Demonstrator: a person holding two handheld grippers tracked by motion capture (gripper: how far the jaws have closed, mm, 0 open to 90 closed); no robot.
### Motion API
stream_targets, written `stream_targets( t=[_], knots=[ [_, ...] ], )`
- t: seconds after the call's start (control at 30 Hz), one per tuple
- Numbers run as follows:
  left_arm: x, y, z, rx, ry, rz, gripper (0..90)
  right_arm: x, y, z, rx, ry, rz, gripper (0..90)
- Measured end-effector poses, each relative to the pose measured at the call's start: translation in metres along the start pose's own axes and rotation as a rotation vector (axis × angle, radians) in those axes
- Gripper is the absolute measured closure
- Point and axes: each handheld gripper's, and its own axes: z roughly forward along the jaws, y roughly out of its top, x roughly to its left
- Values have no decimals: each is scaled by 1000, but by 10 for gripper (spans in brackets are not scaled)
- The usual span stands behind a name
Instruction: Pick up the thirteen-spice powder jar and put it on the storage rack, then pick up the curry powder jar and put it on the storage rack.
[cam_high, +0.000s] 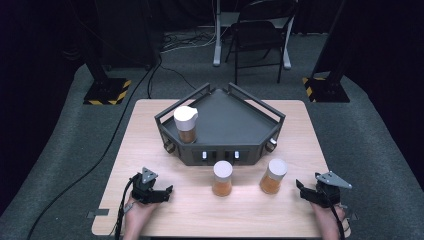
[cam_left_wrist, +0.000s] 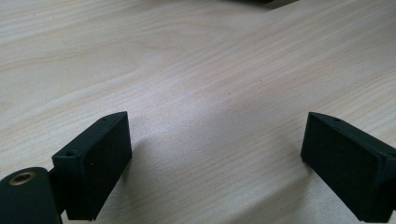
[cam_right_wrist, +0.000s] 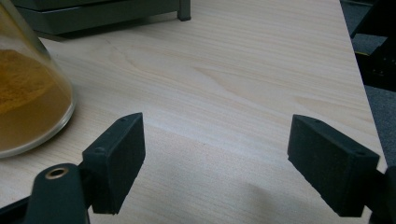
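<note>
Pale wooden table (cam_high: 150, 125) under a dark room, and two white-capped jars of orange powder stand near its front edge: the middle jar (cam_high: 222, 178) and the right jar (cam_high: 273, 176), just in front of the grey rack (cam_high: 240, 125) holding a third jar (cam_high: 186, 124) at its nine o'clock. Left gripper (cam_high: 167, 190) sits at eight o'clock from the middle jar, jaws wide apart over bare wood, gripping nothing. Right gripper (cam_high: 300, 186) waits at four o'clock of the right jar, jaws spread, empty.

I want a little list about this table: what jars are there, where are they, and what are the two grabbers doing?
table: light wooden table
rack: dark grey angular rack at the table's far middle
jar on rack: white-capped jar of orange powder, upright at the rack's left corner
middle jar: upright on the table, in front of the rack
right jar: upright on the table, nearest the right gripper
left gripper: open, holding nothing, low over the table
right gripper: open, holding nothing, beside the right jar
</note>
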Motion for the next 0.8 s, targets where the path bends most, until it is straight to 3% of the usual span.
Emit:
stream_targets(
  t=[0.8],
  knots=[
    [0,0,0,0,0,0,86,0,0,0,0,0,-2,186]
  ],
)
